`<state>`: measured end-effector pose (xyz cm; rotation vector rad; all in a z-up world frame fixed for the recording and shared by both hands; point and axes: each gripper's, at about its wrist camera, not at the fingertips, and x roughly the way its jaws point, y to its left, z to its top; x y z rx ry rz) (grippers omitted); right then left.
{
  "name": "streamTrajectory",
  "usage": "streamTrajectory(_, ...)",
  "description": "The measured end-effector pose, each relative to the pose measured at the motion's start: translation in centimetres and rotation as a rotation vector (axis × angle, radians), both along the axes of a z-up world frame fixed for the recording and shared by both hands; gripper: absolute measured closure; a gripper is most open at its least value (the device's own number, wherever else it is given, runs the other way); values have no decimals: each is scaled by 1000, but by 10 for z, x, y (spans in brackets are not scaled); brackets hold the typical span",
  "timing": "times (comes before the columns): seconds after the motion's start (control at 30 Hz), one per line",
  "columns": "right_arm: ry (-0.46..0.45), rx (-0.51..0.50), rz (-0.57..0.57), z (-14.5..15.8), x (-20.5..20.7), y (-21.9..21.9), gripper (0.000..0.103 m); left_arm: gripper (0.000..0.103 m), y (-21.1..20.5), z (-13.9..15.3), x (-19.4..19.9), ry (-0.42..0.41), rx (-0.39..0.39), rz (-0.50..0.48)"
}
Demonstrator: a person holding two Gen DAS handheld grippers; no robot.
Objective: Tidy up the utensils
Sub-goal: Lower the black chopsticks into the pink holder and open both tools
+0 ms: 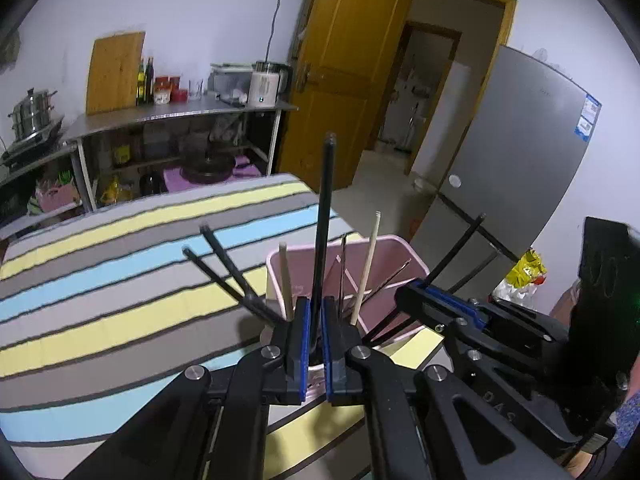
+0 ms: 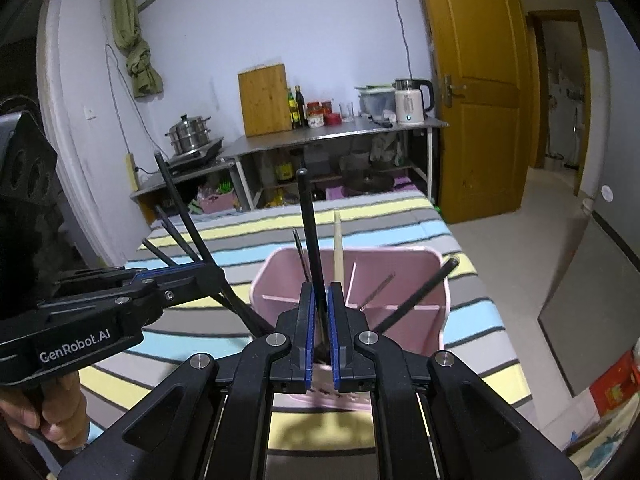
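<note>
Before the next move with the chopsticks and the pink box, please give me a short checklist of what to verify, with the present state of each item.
1. Left gripper shut on a black chopstick: ok, the blue pads press on it.
2. Right gripper shut on a black chopstick: ok by the pads, though the grip looks light.
3. Pink box upright on the striped cloth: ok.
4. Free room in the box compartments: ok, only a few sticks stand inside.
5. Lower tips of the held chopsticks inside the box: cannot tell, the grippers hide them.
6. Grippers apart from each other: ok, side by side without touching.
</note>
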<state>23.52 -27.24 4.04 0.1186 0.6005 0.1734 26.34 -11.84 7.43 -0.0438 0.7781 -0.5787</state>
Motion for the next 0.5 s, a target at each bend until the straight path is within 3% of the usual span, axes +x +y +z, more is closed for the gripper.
streamTrajectory(0.27,23,19,22,2,-1,-4,94,97,-3,-8,-3,8,12,-13)
streamTrajectory(0.5,10,17,15,6,-14,-2,81,77,9,-6,-22,-11,-12,-4)
